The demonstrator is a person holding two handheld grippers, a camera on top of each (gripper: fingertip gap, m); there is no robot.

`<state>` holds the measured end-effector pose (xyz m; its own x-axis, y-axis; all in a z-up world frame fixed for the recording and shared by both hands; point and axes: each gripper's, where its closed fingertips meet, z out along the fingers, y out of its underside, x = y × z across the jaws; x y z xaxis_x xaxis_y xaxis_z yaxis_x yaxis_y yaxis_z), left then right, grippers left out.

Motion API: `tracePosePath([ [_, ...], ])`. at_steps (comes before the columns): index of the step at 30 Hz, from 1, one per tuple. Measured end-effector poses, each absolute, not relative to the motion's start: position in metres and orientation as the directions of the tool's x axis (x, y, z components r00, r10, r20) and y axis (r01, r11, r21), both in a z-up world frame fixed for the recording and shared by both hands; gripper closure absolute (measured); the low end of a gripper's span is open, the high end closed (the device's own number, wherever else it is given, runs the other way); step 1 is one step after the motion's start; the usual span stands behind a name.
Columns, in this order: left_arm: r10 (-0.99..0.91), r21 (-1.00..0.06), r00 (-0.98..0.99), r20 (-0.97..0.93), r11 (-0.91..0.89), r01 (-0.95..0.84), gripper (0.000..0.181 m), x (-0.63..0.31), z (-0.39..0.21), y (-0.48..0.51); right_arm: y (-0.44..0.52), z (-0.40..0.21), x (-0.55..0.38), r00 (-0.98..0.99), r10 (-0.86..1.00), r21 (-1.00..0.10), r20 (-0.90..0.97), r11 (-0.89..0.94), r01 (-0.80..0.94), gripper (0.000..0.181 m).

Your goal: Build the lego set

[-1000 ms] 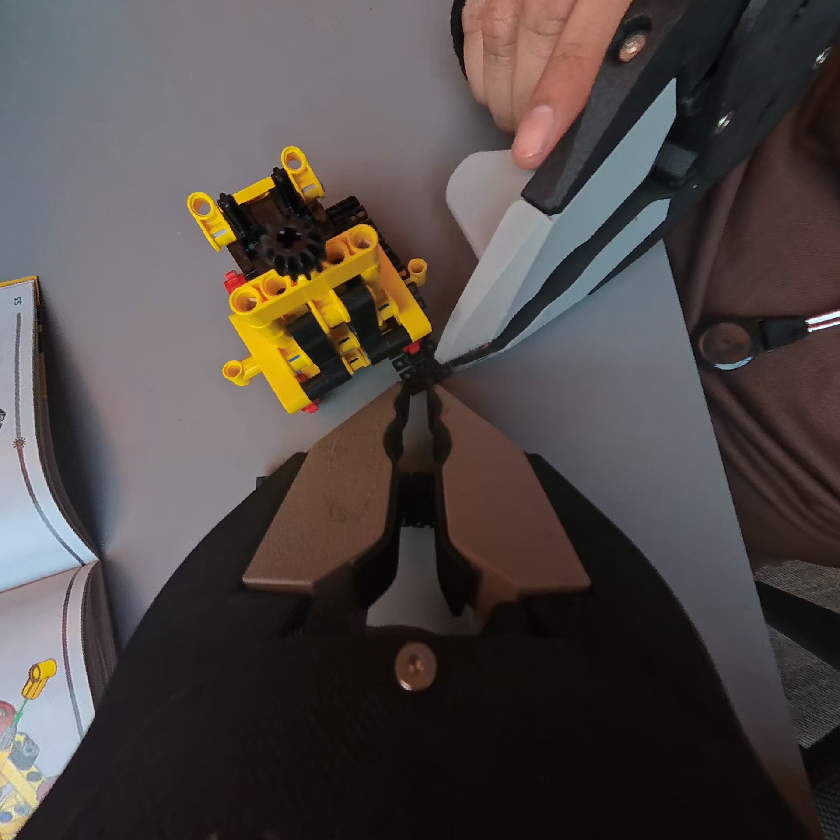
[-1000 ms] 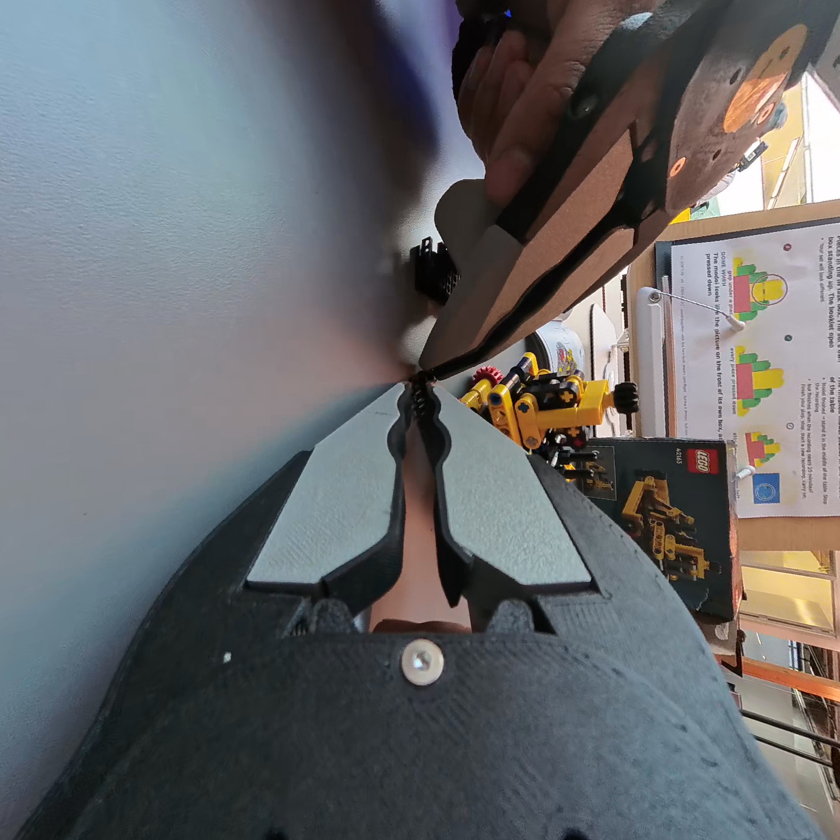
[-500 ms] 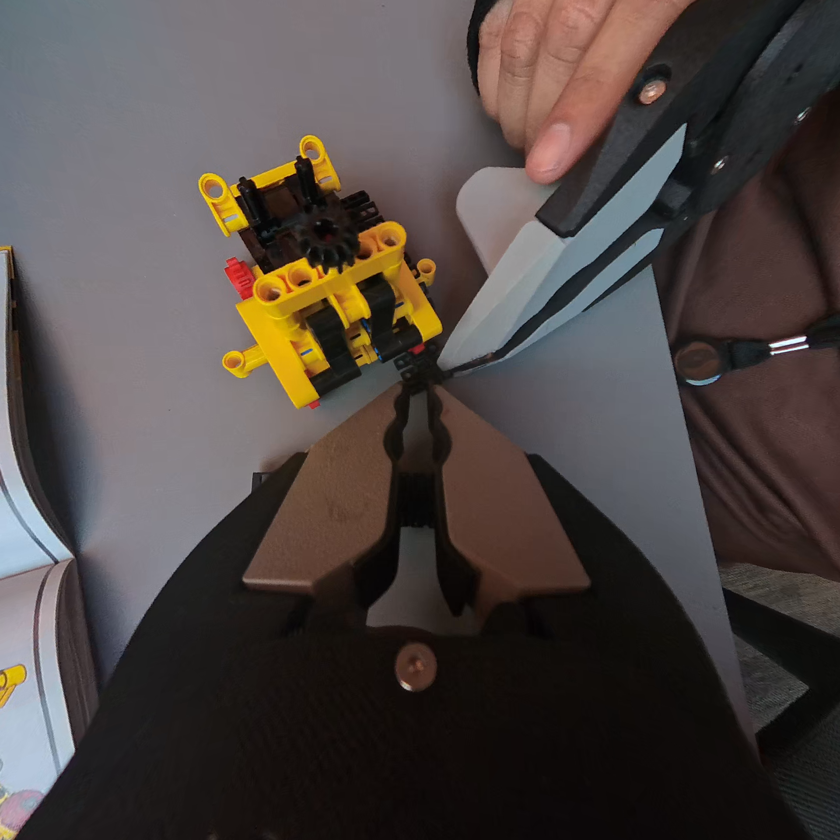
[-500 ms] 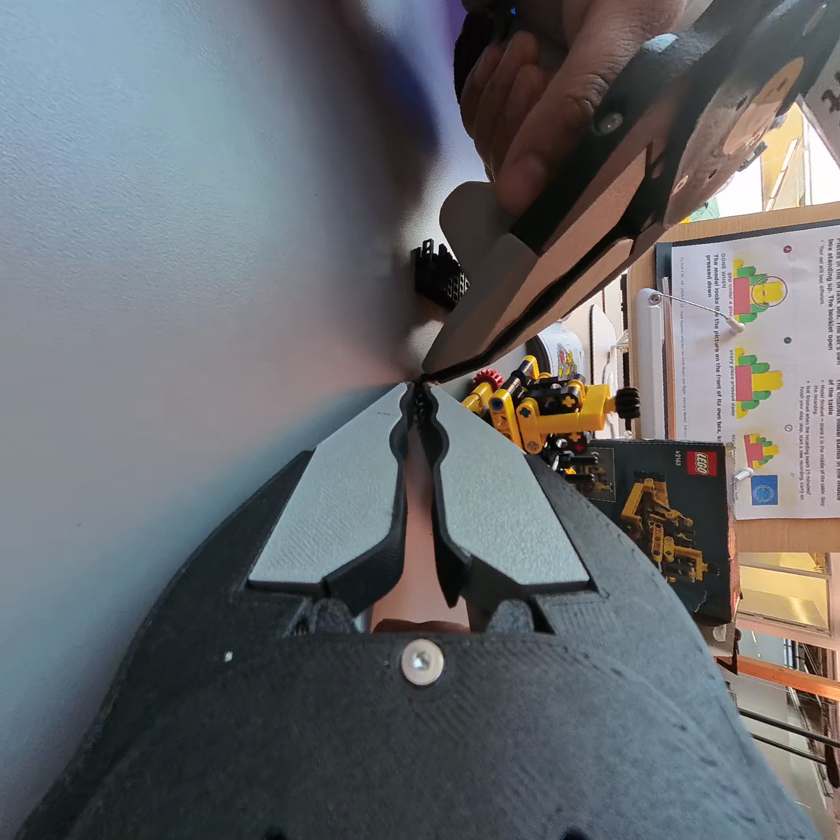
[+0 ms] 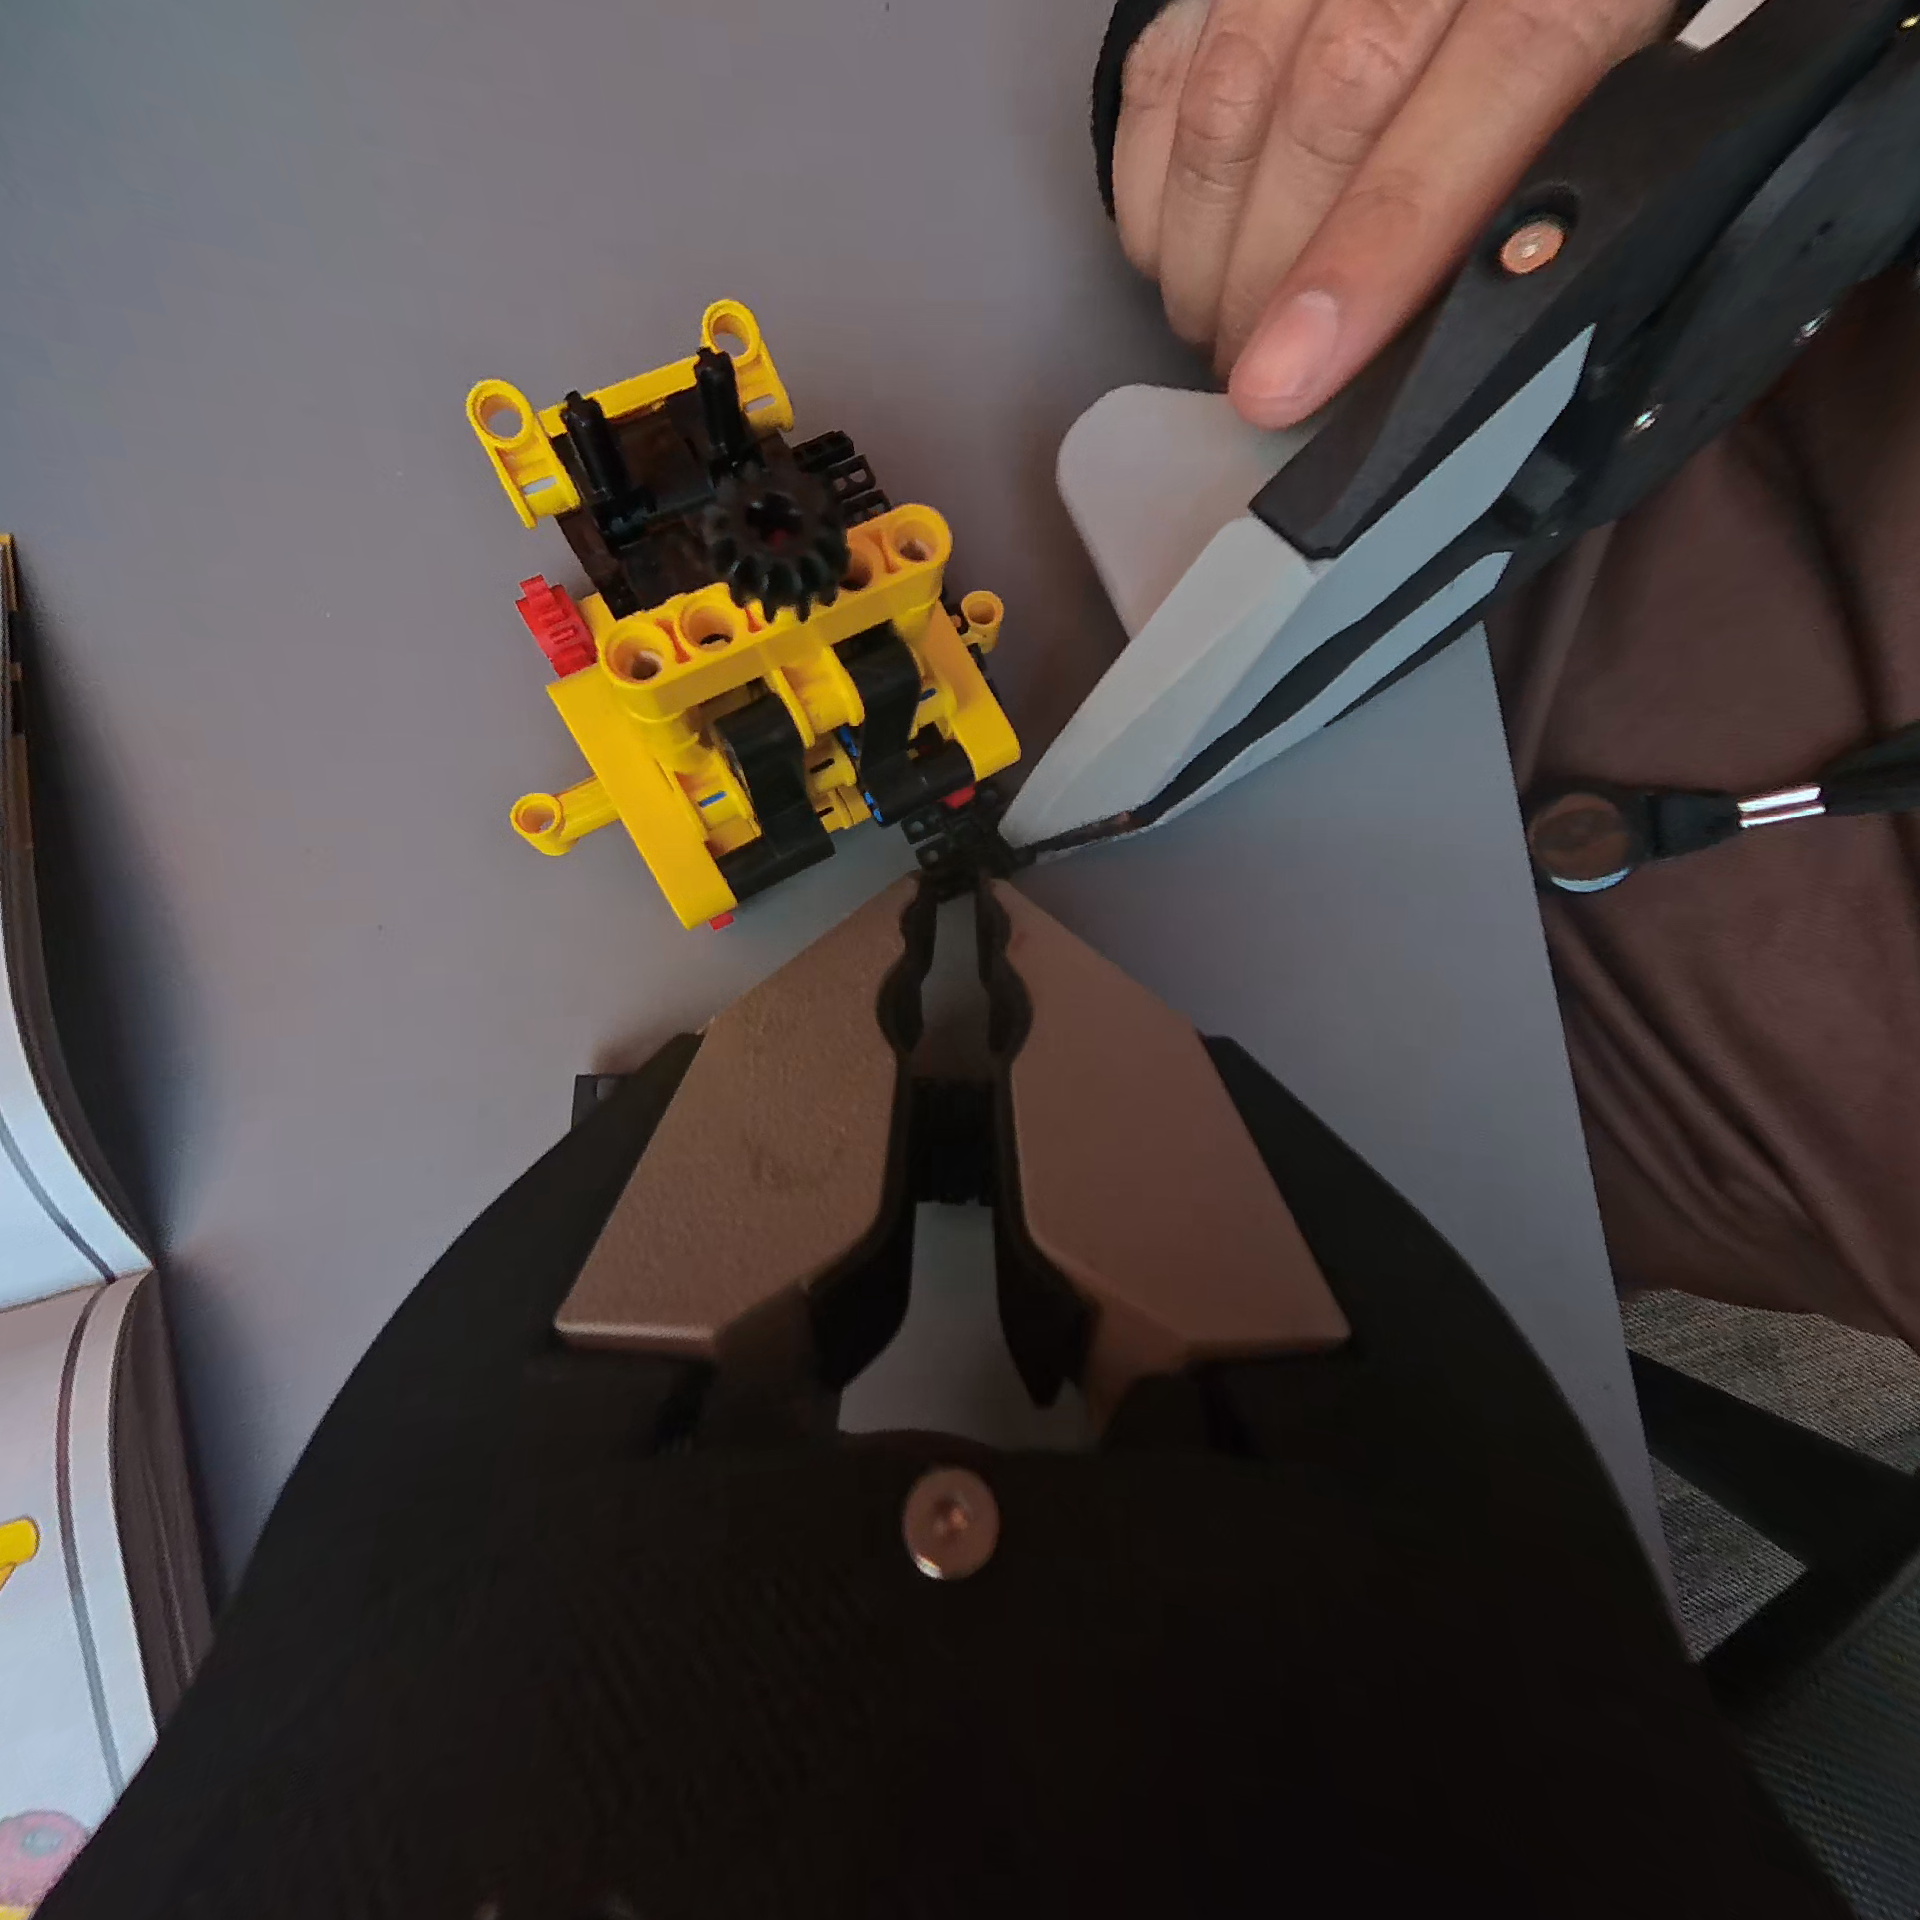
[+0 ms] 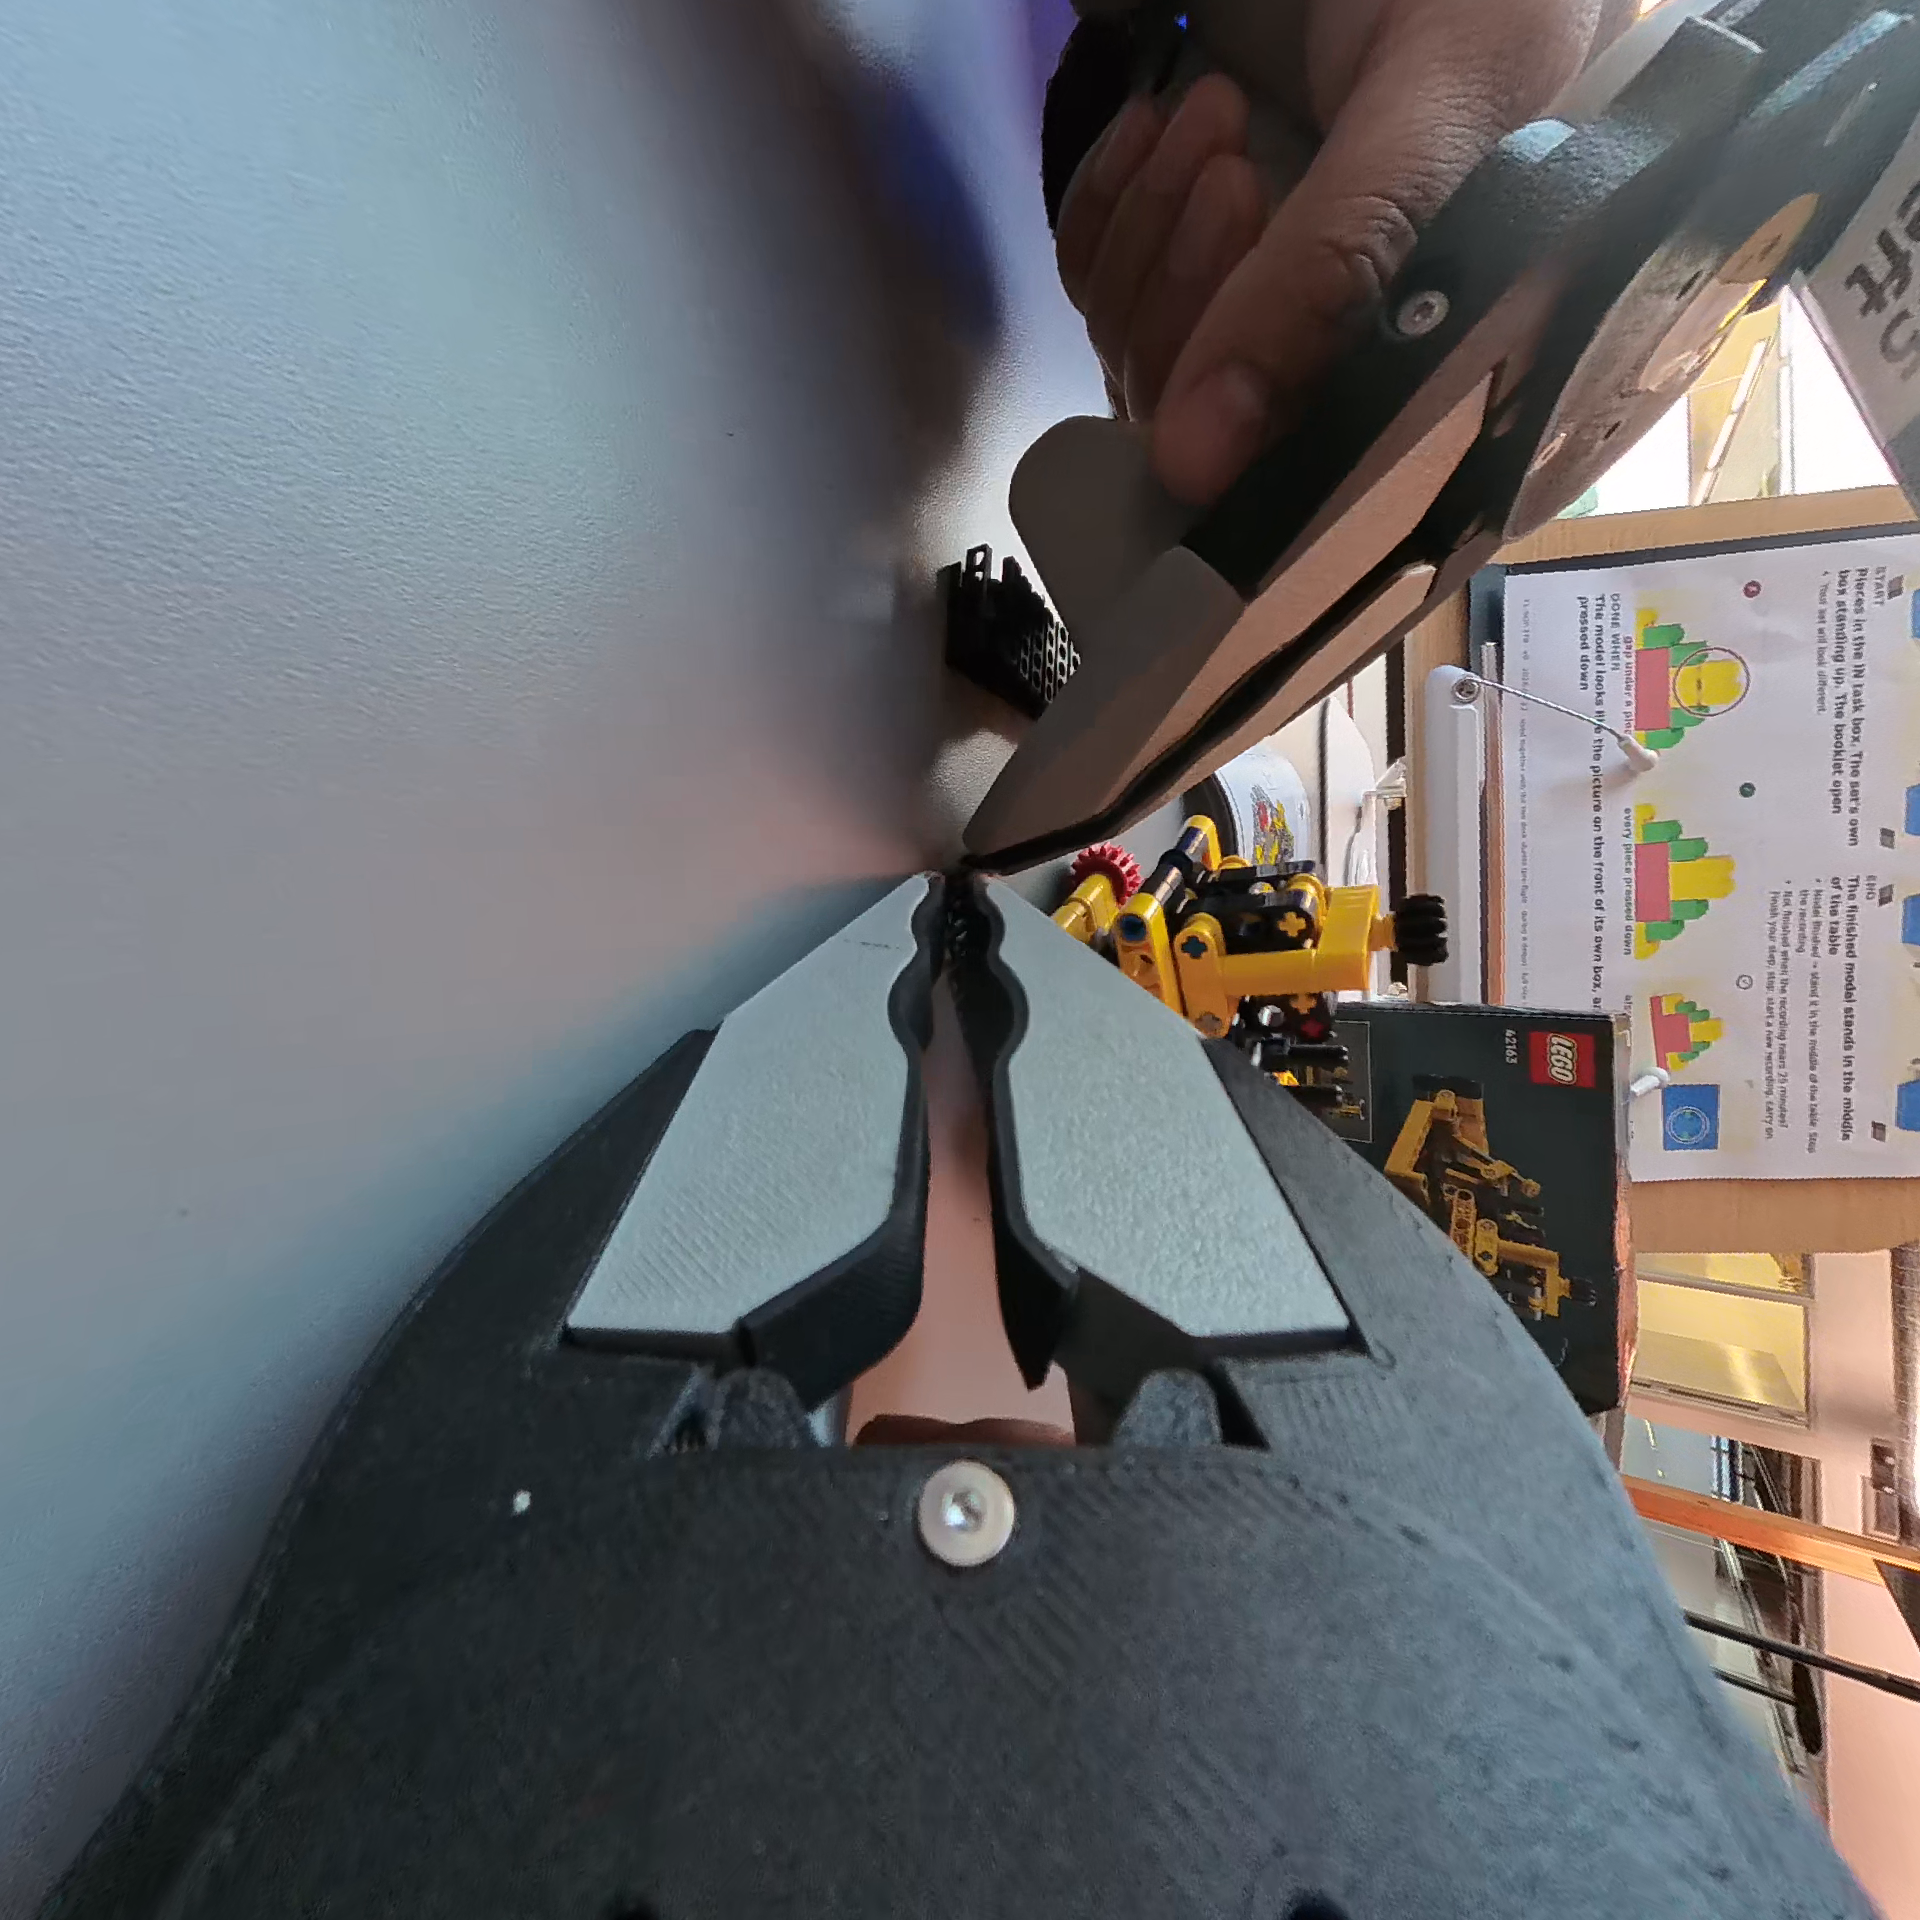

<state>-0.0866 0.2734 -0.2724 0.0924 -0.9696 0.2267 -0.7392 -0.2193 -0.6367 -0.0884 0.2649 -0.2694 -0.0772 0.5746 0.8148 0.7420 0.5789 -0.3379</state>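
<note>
Both grippers pinch one small black Lego piece (image 5: 956, 844) tip to tip

The left gripper (image 5: 958, 894) and right gripper (image 6: 961, 902) each have jaws closed on that piece, above the grey bench (image 5: 312, 208) near its front edge. The yellow-and-black Lego model (image 5: 764, 634) stands just beside it, an open instruction booklet (image 5: 62, 1455) at the bench's left edge
</note>
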Motion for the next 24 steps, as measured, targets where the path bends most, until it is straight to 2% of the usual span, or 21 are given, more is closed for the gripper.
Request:
tracePosePath([
  [9, -0.954, -0.626, 0.106, 0.282, -0.266, -0.733, 0.177, -0.0866, -0.2721, 0.2733, 0.2661, -0.2671, -0.0879, -0.052, 0.619, -0.389, 0.784, 0.555, 0.735, 0.174],
  [24, -0.928, -0.618, 0.128, 0.35, -0.332, -0.713, 0.178, -0.0867, -0.2715, 0.2731, 0.2671, -0.2685, -0.0896, -0.067, 0.585, -0.349, 0.808, 0.568, 0.745, 0.179],
])
